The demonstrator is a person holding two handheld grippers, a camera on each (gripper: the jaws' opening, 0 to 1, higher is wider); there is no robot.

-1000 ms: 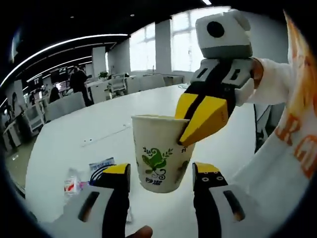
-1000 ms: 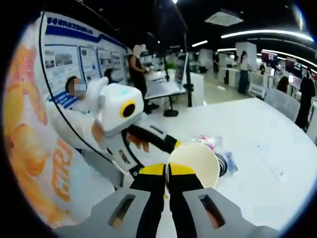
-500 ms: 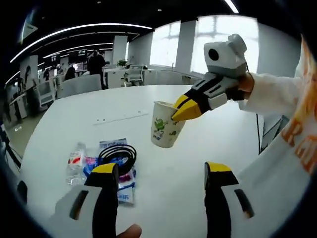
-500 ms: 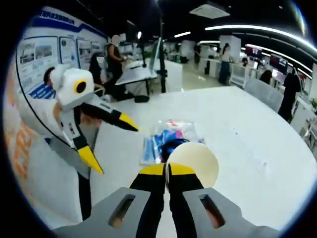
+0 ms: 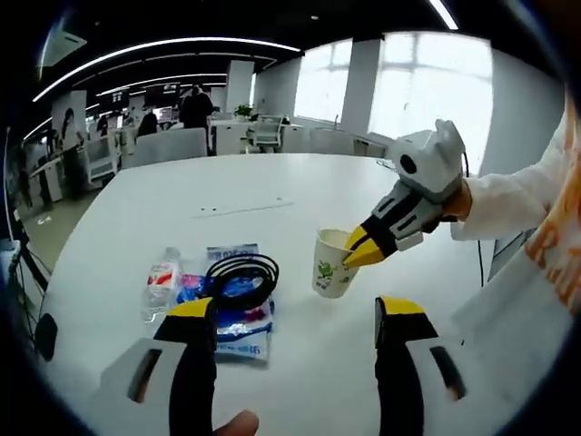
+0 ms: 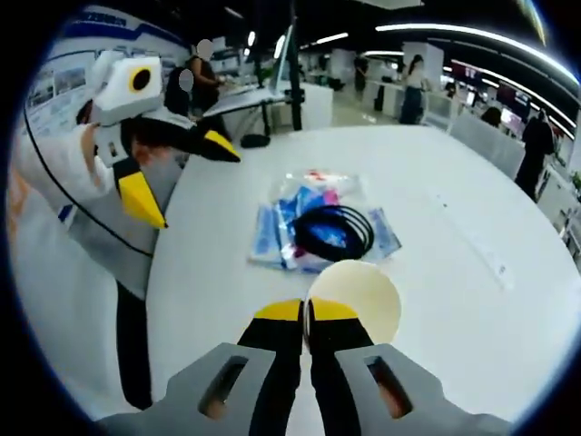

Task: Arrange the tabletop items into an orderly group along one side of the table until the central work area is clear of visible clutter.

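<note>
Left gripper view: paper cup (image 5: 333,263) now low over white table (image 5: 272,186), just right of black cable coil (image 5: 241,273) and blue packets (image 5: 238,320); a second ago up between left gripper (image 5: 295,313) jaws, now wide, empty. Right gripper (image 6: 305,312) clamped on rim. Placement beside group near.

Paper cup (image 5: 333,264): matt cream paper, green print. Table (image 5: 272,186): smooth white, slight sheen. Packets (image 6: 289,238): glossy blue plastic film. Cable coil (image 6: 334,232): black, probably rubbery. Bottle (image 5: 161,283): clear plastic.
</note>
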